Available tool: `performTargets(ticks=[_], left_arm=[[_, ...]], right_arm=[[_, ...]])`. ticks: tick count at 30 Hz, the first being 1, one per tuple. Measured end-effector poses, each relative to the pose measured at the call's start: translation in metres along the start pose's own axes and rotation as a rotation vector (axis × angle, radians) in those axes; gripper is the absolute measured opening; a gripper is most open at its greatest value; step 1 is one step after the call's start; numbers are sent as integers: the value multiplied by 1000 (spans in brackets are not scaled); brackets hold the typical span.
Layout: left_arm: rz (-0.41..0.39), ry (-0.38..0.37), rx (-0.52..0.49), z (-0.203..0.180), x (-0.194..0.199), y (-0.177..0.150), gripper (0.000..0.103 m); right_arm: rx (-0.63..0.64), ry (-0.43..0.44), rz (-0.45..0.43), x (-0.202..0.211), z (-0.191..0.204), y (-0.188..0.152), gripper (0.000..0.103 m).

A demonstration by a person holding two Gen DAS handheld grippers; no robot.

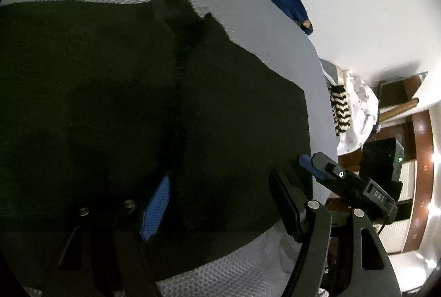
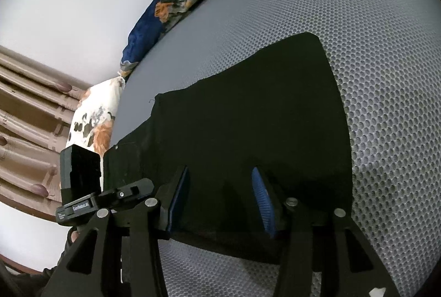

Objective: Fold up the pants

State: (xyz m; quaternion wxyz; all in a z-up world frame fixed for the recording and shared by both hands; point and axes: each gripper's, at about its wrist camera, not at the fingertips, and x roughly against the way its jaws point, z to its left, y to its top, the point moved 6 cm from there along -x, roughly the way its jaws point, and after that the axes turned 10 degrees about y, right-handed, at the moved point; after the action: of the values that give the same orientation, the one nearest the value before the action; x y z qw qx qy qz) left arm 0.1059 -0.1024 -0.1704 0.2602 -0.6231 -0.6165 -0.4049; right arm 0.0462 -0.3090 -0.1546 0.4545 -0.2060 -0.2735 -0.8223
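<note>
Lying flat, black pants (image 1: 110, 104) beneath both spread, empty claws (image 1: 220, 200) (image 2: 220, 197) — floral pillow (image 2: 93, 118) only rightward.

The pants (image 1: 110, 104) look so dark you can hardly see folds. The wall (image 1: 358, 7) is bright. Edges bend round.
</note>
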Motion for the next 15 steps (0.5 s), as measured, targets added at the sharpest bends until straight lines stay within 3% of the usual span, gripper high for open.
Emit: performTargets(ticks=[3,5,7,8,10,15], left_arm=[[-4,-14,14,-3,-2,4,70],[-4,-6,17,-1,-3,3,41],[8,44,18,1,-10,1,21],[1,59,16,2,-10,1,17],[-3,65,15,4,-9,1,10],[-47,86,-39,-8,2,-3,7]], right_arm=[[9,-5,0,0,0,-1,46],[15,-11,-2,-1,1,-1,46],[23,-16,-4,-2,2,-1,46],[24,-22,-5,-2,2,-1,46],[25,-36,-9,-2,1,-1,47],[29,-86,-28,2,-5,2,47]])
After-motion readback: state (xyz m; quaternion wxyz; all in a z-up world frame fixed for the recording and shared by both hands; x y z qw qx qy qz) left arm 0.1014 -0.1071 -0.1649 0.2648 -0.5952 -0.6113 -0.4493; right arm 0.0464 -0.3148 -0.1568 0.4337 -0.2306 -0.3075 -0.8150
